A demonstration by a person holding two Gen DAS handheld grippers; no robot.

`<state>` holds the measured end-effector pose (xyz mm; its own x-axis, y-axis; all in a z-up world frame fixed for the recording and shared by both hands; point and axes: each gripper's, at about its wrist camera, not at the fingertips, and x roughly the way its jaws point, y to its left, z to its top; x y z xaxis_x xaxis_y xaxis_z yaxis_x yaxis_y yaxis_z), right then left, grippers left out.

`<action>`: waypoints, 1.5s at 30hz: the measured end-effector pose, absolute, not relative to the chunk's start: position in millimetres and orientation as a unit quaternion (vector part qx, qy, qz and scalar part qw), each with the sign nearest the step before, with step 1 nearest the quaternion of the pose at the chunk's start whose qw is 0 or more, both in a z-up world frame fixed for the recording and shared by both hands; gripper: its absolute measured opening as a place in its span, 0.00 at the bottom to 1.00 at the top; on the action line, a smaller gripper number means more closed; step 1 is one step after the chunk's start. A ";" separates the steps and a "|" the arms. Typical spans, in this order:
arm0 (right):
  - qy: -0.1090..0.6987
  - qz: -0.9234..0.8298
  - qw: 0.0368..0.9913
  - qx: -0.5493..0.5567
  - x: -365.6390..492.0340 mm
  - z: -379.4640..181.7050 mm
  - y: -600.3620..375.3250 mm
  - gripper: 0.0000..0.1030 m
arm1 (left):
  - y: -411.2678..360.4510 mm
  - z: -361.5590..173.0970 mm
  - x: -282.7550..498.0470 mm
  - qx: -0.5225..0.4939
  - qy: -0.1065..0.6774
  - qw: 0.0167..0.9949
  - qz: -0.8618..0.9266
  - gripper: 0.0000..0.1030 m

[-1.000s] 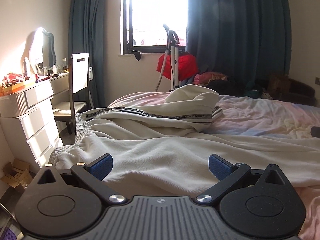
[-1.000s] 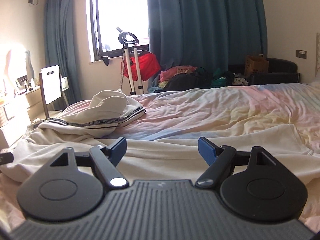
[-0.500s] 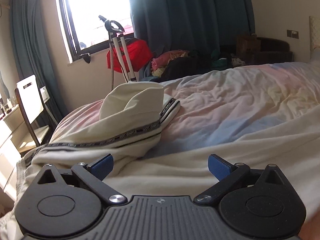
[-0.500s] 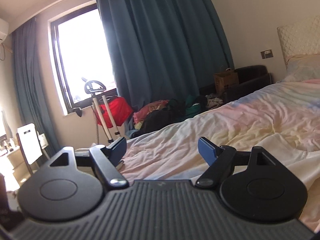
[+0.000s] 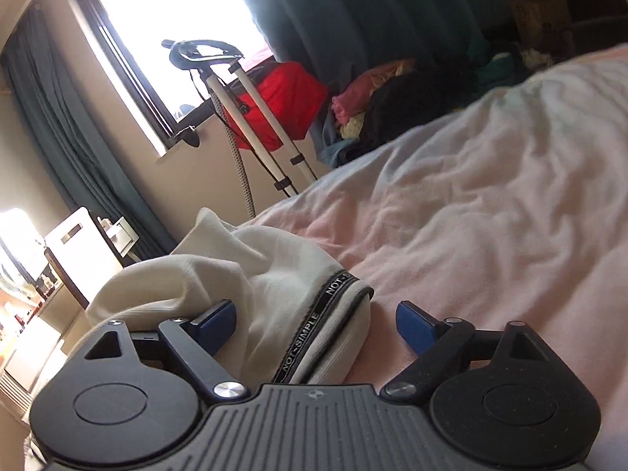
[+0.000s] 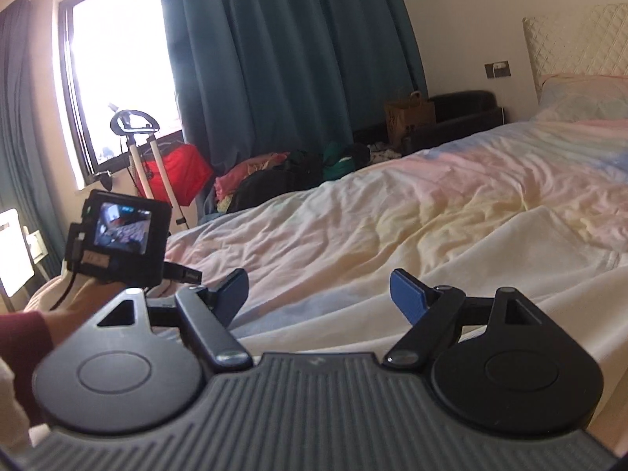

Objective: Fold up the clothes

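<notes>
A cream garment with a black lettered stripe (image 5: 274, 298) lies bunched on the pastel bed sheet (image 5: 490, 216). Its striped end reaches between the fingers of my left gripper (image 5: 316, 320), which stands open around it with a gap on the right side. In the right wrist view, my right gripper (image 6: 318, 294) is open above the sheet, with a flat cream part of the garment (image 6: 510, 259) spread under and right of it. A hand in a dark red sleeve (image 6: 23, 337) holds the left gripper's camera unit (image 6: 117, 235) at the left.
A window (image 5: 172, 39) and teal curtains (image 6: 282, 70) stand behind the bed. A white stand with a red bag (image 5: 274, 102), a clothes pile (image 6: 282, 172), a paper bag (image 6: 410, 115) and a headboard (image 6: 577, 43) line the far side. A white chair (image 5: 82, 251) is at left.
The left gripper has moved forward and tilted, so the garment's striped end now lies between its open fingers. The right gripper's view has swung right; the left hand and its camera now show.
</notes>
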<state>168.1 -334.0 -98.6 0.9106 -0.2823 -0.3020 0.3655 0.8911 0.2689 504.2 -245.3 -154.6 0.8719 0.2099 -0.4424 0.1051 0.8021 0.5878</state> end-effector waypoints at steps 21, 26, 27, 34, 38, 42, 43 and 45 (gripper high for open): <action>0.103 -0.213 0.959 0.159 153.7 -86.0 -345.6 0.78 | -261.5 22.0 371.5 0.054 0.117 0.964 -0.234 0.10; 0.096 -0.229 0.955 0.163 144.6 -86.4 -352.5 0.78 | -275.7 -12.4 359.4 0.025 0.178 0.959 -0.221 0.42; 0.098 -0.231 0.954 0.166 144.2 -88.1 -354.5 0.78 | -270.3 -17.3 357.6 0.014 0.194 0.956 -0.220 0.44; 0.112 -0.221 0.950 0.188 146.6 -94.9 -361.0 0.78 | -173.2 -16.6 295.2 -0.013 0.214 0.959 -0.187 0.74; 0.119 -0.209 0.951 0.192 146.9 -96.1 -358.5 0.78 | -99.2 -11.8 219.5 0.022 0.210 0.965 -0.155 0.78; 0.131 -0.188 0.956 0.184 143.7 -95.0 -349.2 0.78 | -39.0 -11.0 156.6 0.015 0.224 0.968 -0.116 0.83; 0.135 -0.180 0.957 0.183 142.0 -94.1 -346.3 0.78 | -27.5 -12.0 146.9 0.012 0.227 0.968 -0.109 0.84; 0.144 -0.164 0.959 0.179 138.7 -92.2 -340.5 0.78 | -7.0 -13.0 128.4 0.003 0.224 0.970 -0.095 0.84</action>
<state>138.7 -340.5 -92.2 0.9047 -0.2630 -0.3352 0.3663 0.8820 0.2966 128.4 -7.0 -13.0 0.8818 -0.1824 -0.4349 0.1853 0.9820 -0.0363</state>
